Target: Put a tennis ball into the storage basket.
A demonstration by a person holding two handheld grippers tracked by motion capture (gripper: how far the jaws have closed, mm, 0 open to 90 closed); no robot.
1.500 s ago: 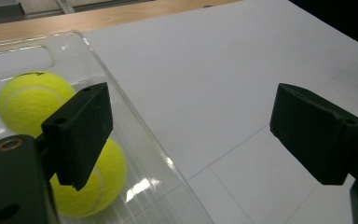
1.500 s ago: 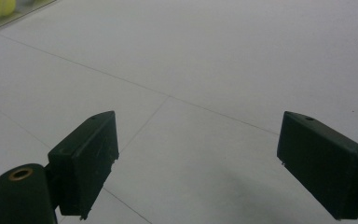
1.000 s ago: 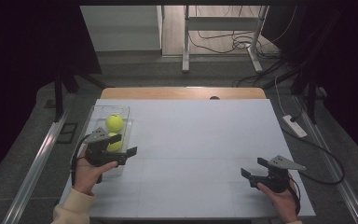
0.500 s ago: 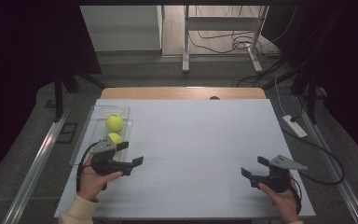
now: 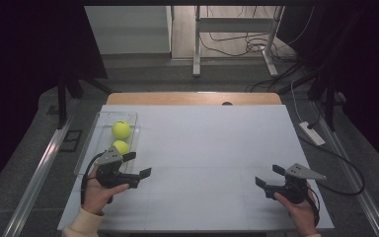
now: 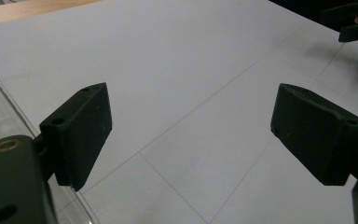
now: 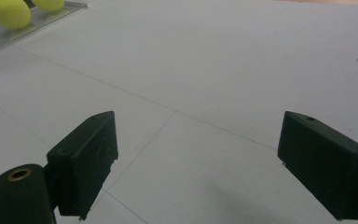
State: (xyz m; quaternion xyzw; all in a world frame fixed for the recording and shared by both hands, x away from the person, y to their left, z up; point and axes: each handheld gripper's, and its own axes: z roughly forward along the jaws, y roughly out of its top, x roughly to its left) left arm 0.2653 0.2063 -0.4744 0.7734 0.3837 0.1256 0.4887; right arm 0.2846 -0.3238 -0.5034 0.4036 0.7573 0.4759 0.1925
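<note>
**Hovering beside the tray, both tongs empty**

Lying in a clear, shallow rectangular plastic tray (image 5: 94, 148) at the left edge of the white table (image 5: 212, 143) are two yellow-green fuzzy tennis balls (image 5: 121, 130), one behind the other along the tray's long axis, which runs away from the person. The nearer tennis ball (image 5: 121, 147) sits just beyond the left gripper (image 5: 137, 165), up and slightly left of its jaws in the high view.

That is the relation any coming move turns on: the left gripper is right beside the tray's near end, while the right gripper (image 5: 267, 175) rests well apart from it, near the opposite side of the table. The left hand is by far the better placed to reach the balls.

Yet the left gripper points toward the table's middle and not at the tray. In the left gripper view its jaws stand released and wide apart over bare table, the tray wall (image 6: 0, 112) off at the left edge. To reach a ball, I judge it would have to swing back toward the tray.

The right gripper's jaws are likewise spread and hold nothing, as its own view shows; the balls (image 7: 9, 11) appear far off at that view's top left corner.
</note>
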